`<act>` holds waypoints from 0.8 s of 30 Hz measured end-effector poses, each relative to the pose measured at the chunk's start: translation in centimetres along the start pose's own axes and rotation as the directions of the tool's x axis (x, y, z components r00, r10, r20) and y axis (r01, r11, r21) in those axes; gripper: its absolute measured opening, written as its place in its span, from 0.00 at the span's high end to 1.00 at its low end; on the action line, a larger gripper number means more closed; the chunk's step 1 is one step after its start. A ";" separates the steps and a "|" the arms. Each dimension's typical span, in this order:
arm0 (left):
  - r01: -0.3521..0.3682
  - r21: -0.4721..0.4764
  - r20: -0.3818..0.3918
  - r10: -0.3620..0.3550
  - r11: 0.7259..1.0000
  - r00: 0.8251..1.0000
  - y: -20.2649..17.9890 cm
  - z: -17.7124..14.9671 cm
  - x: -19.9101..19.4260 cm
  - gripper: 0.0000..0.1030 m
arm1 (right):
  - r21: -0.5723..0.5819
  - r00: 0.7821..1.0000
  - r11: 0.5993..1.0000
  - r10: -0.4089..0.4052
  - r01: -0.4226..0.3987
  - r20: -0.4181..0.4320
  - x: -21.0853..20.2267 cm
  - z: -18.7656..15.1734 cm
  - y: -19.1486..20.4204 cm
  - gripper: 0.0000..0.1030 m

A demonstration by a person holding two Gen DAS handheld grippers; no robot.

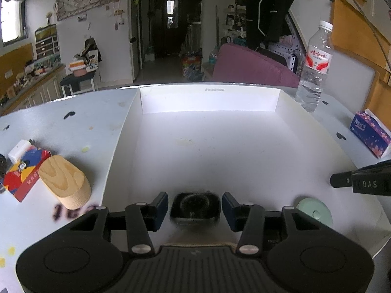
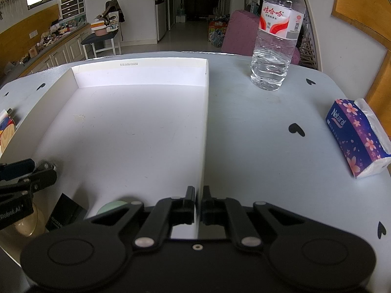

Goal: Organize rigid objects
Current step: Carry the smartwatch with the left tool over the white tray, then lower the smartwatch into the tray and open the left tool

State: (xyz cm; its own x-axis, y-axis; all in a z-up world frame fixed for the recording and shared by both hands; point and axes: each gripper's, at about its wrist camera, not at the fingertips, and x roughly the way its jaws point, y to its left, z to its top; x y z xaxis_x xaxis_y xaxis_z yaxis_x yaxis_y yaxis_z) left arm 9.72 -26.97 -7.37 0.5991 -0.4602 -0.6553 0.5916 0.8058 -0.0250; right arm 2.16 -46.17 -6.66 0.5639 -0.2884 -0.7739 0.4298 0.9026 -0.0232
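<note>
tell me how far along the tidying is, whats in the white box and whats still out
Early. In the white box: a mint round disc and a black square item between the open left gripper. The right gripper is shut on the box's right wall. Still outside on the table: wooden block, colourful packet, white charger.

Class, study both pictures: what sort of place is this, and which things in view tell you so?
Most likely a lived-in home, a kitchen or living area. A fridge stands by a hallway, a cluttered counter with cabinets runs along the wall, and a pink armchair sits behind the table.
</note>
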 end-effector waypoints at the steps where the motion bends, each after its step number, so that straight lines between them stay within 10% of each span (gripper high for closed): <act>1: -0.001 0.001 0.006 0.001 1.000 1.000 0.0 0.0 -0.1 0.42 | 0.000 1.000 1.000 0.000 0.000 0.000 0.0 0.0 0.0 0.94; 24: 0.030 0.026 0.074 -0.032 0.999 0.997 -0.2 -0.1 -3.7 0.28 | 0.000 1.000 1.000 0.000 0.000 -0.001 0.0 0.0 0.0 0.94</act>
State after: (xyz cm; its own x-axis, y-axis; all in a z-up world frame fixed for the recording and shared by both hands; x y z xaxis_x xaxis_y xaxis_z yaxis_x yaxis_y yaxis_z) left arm 7.31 -25.43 -4.99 0.6181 -0.5120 -0.5965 0.6230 0.7818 -0.0255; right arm 2.16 -46.15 -6.62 0.5633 -0.2883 -0.7743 0.4298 0.9026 -0.0234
